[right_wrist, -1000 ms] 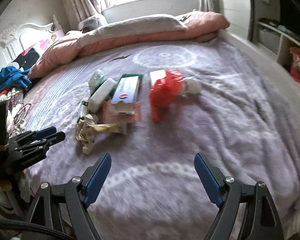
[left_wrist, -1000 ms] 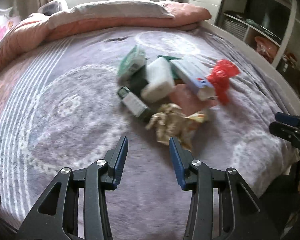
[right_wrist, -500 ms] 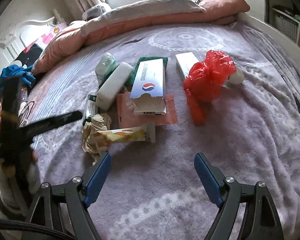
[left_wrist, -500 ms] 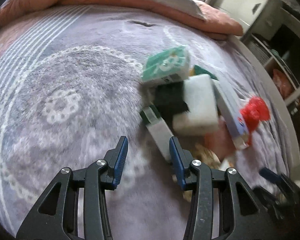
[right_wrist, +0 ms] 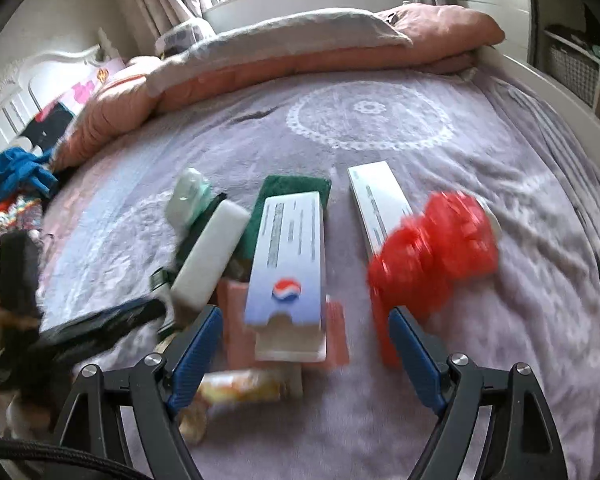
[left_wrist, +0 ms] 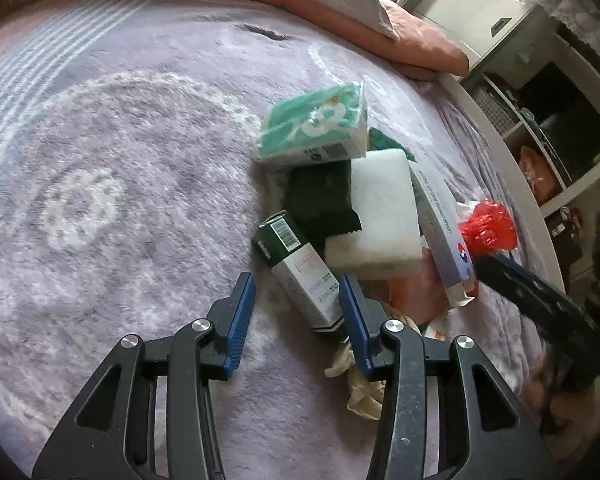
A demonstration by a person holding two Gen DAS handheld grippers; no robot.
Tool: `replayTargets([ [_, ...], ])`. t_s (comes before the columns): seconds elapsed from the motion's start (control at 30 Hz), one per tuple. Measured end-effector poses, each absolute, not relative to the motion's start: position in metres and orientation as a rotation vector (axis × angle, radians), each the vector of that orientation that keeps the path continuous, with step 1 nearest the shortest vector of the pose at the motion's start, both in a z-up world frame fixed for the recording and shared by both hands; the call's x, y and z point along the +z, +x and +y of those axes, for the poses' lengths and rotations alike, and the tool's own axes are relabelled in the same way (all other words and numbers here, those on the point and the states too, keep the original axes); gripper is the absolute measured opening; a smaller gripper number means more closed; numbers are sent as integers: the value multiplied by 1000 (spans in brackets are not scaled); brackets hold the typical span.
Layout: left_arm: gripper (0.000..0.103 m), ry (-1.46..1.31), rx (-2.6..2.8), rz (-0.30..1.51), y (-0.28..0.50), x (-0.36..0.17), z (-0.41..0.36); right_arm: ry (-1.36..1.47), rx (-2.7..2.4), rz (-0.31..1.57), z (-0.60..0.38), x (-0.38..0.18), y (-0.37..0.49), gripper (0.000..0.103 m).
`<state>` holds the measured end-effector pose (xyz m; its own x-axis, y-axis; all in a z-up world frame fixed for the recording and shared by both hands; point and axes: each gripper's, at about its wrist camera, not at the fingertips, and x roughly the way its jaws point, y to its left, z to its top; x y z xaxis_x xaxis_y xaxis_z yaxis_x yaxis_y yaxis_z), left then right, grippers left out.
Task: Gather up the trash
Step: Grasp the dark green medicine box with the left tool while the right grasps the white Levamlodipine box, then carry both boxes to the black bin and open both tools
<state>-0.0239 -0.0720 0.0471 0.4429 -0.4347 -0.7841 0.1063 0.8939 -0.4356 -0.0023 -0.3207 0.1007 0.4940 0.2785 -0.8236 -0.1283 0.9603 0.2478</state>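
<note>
A pile of trash lies on the purple bedspread (left_wrist: 99, 160). My left gripper (left_wrist: 295, 300) is open, its jaws on either side of the near end of a small green and white box (left_wrist: 300, 268). Behind it lie a white foam block (left_wrist: 380, 216), a dark wrapper (left_wrist: 320, 196) and a green tissue pack (left_wrist: 316, 128). My right gripper (right_wrist: 306, 340) is open wide, just before a long Pepsi box (right_wrist: 289, 268) on a pink sheet (right_wrist: 336, 344). A red plastic bag (right_wrist: 432, 256) lies to its right, a white box (right_wrist: 380, 204) behind it.
A crumpled wrapper (left_wrist: 364, 384) and a yellow snack packet (right_wrist: 247, 386) lie near the grippers. Folded pink and grey bedding (right_wrist: 300, 52) lines the far side. Shelves (left_wrist: 548, 128) stand past the bed's right edge. Clothes (right_wrist: 15, 176) are heaped at the left.
Both grippers have moved forward to the pile. The left one now straddles the green and white box; the right one has come up to the Pepsi box. Both stay open.
</note>
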Motion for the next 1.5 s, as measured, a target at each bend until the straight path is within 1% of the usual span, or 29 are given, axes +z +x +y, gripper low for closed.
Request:
replayTargets([
  [0.07, 50, -362, -333, 1063, -20, 44, -76, 162, 248, 1043, -317, 94, 11, 83],
  [0.2, 50, -382, -314, 1051, -11, 40, -81, 153, 243, 1065, -311, 81, 27, 83],
  [0.23, 50, -378, -313, 1046, -10, 39, -82, 155, 246, 1068, -310, 78, 30, 79],
  [0.27, 50, -365, -318, 1040, -11, 39, -84, 156, 250, 1069, -310, 75, 32, 71],
  [0.3, 49, -345, -326, 1035, -12, 39, -86, 159, 257, 1074, -309, 72, 33, 52],
  [0.33, 47, -327, -334, 1031, -12, 38, -87, 165, 259, 1078, -309, 71, 33, 45],
  [0.37, 37, -306, -333, 1032, -13, 38, -87, 174, 263, 1076, -310, 69, 32, 45],
  [0.4, 33, -304, -338, 1036, -13, 37, -86, 174, 270, 1064, -312, 70, 28, 45],
  [0.57, 28, -316, -373, 1024, -26, 54, -73, 182, 295, 1009, -322, 84, 3, 45],
  [0.7, 20, -290, -421, 1000, -41, 75, -84, 175, 316, 970, -330, 105, -25, 45],
  [0.93, 20, -253, -515, 963, -60, 99, -124, 173, 297, 940, -354, 128, -86, 45],
  [1.1, 20, -281, -530, 977, -67, 102, -125, 174, 264, 935, -377, 132, -112, 45],
  [1.33, 20, -274, -575, 957, -88, 121, -121, 183, 259, 920, -394, 137, -140, 45],
  [1.5, 20, -262, -679, 936, -104, 142, -148, 189, 221, 918, -416, 142, -171, 45],
])
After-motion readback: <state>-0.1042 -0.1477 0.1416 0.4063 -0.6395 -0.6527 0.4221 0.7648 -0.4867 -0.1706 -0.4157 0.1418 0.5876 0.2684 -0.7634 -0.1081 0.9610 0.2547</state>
